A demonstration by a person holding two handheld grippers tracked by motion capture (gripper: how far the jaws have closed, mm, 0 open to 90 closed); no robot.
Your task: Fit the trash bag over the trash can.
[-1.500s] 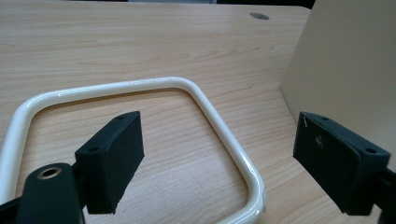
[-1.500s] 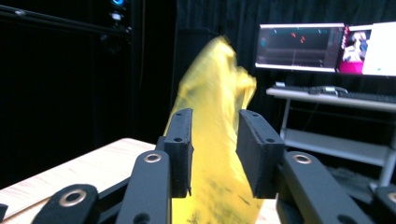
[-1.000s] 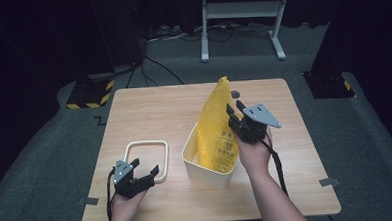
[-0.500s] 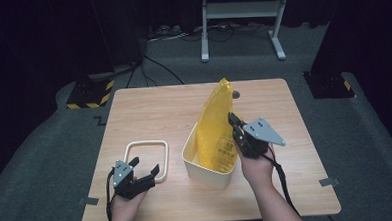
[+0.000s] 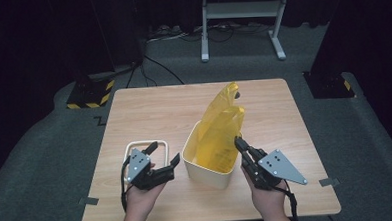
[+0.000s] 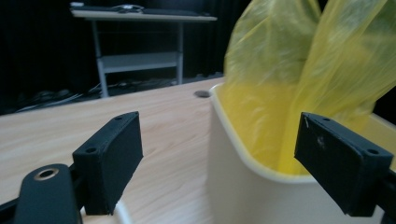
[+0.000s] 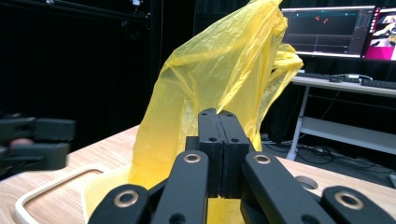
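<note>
High view gives me the count: one cream bin on the worktop, one yellow bag standing up out of it, one cream lid frame flat just left of the bin. My left hand-held gripper is spread wide with nothing in it. My right hand-held gripper, by the bin's right rim, has just clamped together; I can't tell whether it pinches any plastic. Right gripper view adds lit monitors behind the bag.
</note>
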